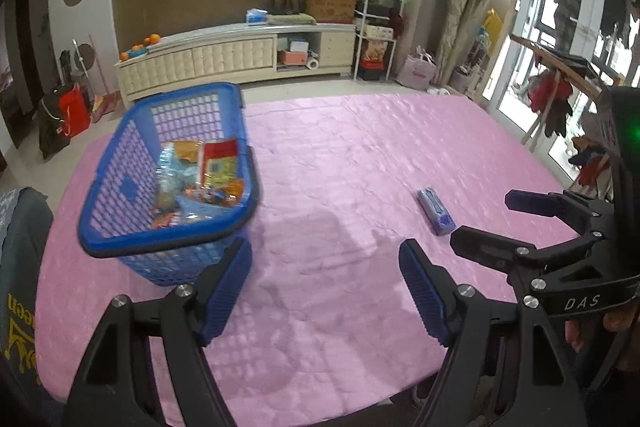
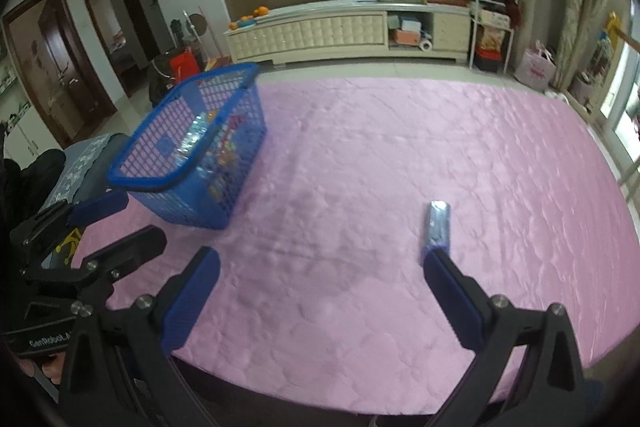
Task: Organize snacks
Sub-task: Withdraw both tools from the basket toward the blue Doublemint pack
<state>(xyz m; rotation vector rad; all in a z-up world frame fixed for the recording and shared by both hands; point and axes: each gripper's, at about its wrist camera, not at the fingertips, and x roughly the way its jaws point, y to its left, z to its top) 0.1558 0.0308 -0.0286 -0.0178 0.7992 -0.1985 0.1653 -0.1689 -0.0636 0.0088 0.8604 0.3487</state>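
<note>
A blue plastic basket (image 1: 120, 163) (image 2: 168, 171) stands on the left of the pink quilted surface, holding several snack packets (image 1: 204, 175). One blue snack packet (image 1: 436, 211) (image 2: 438, 225) lies alone on the pink surface to the right. My left gripper (image 1: 324, 259) is open and empty, its left fingertip close to the basket's near corner. My right gripper (image 2: 320, 263) is open and empty, and its right fingertip sits just before the near end of the lone packet. Each gripper shows in the other's view, the right gripper (image 1: 480, 219) and the left gripper (image 2: 116, 219).
The pink cover (image 1: 340, 163) spans a wide bed-like surface with its near edge below the grippers. A cushioned seat (image 2: 80, 163) stands left of the basket. A long white cabinet (image 1: 240, 55), a metal rack (image 1: 376, 27) and bags line the far wall.
</note>
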